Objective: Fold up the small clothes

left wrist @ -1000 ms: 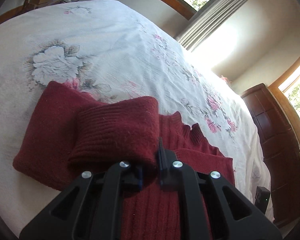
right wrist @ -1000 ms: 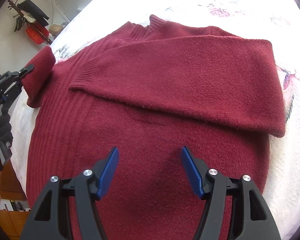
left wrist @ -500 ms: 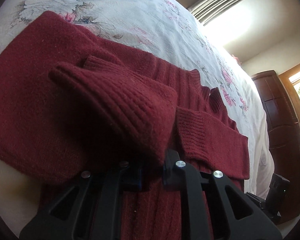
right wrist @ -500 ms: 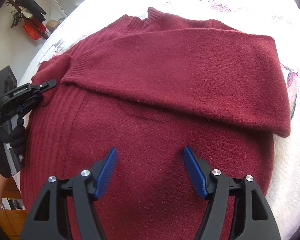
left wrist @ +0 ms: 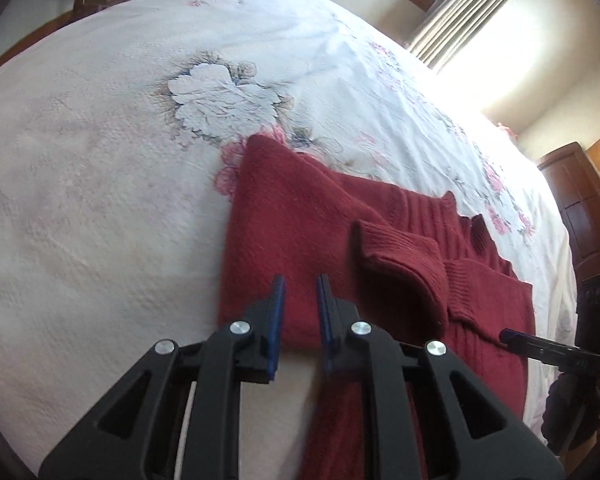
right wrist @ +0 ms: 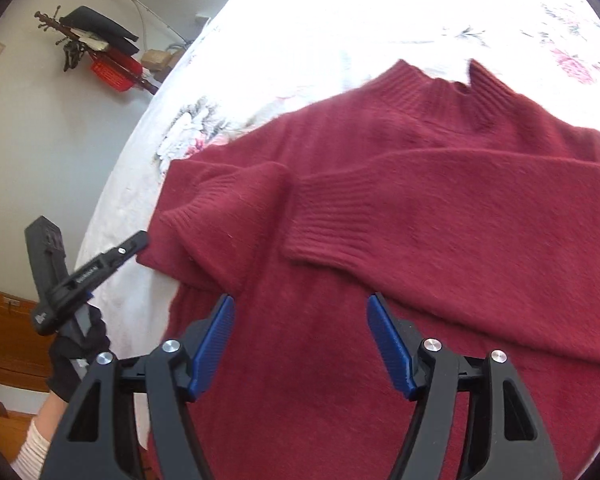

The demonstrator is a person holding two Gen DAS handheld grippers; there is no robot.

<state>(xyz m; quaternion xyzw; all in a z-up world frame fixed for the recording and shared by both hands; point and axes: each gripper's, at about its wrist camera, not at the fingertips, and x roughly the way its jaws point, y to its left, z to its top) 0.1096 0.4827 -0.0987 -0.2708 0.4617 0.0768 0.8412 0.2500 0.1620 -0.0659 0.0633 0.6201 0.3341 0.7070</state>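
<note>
Jaws: my left gripper (left wrist: 300,308) narrowly parted, empty; my right gripper (right wrist: 300,344) wide, over red sweater (right wrist: 440,240), sleeves folded across. Floral bedspread (left wrist: 120,160) beneath; wooden dresser (left wrist: 588,208) beside.

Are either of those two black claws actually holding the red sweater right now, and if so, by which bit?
Neither. The left claw and right claw are both open and empty above the red sweater.

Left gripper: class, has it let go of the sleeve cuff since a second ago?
Yes. The left gripper is open, drawn back; the cuff lies on the sweater.
</note>
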